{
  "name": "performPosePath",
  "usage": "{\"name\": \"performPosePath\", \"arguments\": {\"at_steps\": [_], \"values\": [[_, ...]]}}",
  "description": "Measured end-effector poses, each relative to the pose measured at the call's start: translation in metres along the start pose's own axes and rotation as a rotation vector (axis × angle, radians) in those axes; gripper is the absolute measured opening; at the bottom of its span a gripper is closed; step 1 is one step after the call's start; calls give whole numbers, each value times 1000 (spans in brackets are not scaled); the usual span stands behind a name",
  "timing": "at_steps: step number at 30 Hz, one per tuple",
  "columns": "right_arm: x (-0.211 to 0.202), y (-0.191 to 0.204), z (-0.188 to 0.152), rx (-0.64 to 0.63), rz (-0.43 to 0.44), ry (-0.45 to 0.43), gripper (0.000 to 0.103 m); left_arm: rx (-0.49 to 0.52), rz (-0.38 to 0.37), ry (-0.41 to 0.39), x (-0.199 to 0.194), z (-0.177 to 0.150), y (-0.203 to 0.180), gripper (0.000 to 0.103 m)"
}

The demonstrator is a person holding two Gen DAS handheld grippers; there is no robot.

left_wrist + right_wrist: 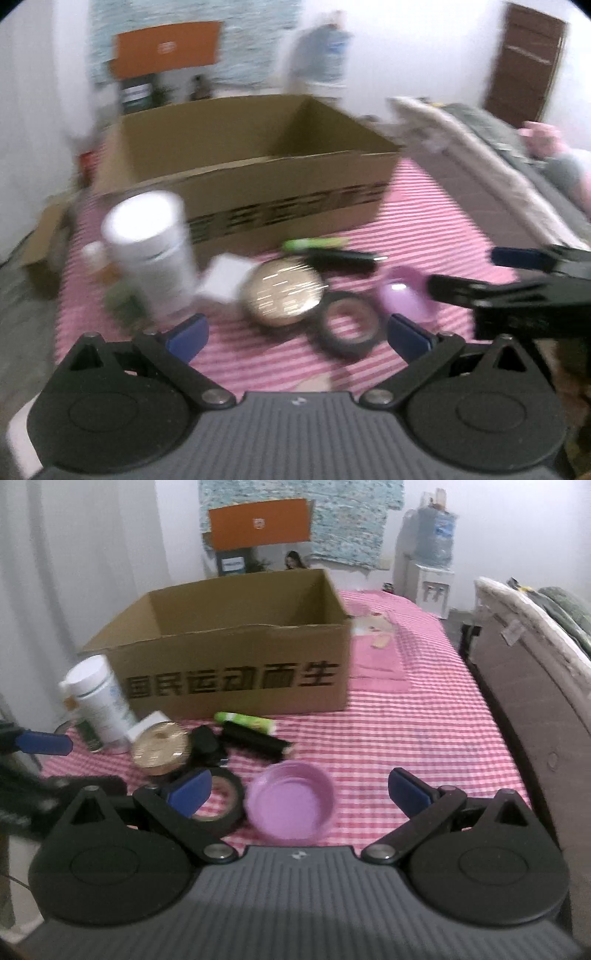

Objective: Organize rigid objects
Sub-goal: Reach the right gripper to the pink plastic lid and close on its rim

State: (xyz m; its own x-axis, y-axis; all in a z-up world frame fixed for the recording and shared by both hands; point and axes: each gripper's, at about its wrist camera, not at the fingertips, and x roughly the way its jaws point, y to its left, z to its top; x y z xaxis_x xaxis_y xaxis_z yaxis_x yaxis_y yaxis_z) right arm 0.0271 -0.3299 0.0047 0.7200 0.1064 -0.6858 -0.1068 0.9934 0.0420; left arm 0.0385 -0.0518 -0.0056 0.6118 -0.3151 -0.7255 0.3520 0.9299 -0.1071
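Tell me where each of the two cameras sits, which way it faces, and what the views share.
Left wrist: sits on the left gripper, facing forward over the pink checked cloth toward the open brown cardboard box; its own blue-padded fingers spread apart, the right gripper entering at right.
Right wrist: sits on the right gripper, facing the same box from nearer its right end; own fingers apart, the left gripper's pad at left.
Shared: box, white cylindrical bottle, black tape roll, purple plastic bowl.
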Motion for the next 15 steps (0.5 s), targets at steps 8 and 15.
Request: {"name": "performPosePath", "arguments": {"at_steps": [8, 15], "values": [[26, -37, -1, 50, -12, 77, 100, 215, -57, -3, 32, 11, -52, 94], [45, -52, 3, 101, 92, 141, 76, 263, -137, 52, 46, 9, -68, 86]]}}
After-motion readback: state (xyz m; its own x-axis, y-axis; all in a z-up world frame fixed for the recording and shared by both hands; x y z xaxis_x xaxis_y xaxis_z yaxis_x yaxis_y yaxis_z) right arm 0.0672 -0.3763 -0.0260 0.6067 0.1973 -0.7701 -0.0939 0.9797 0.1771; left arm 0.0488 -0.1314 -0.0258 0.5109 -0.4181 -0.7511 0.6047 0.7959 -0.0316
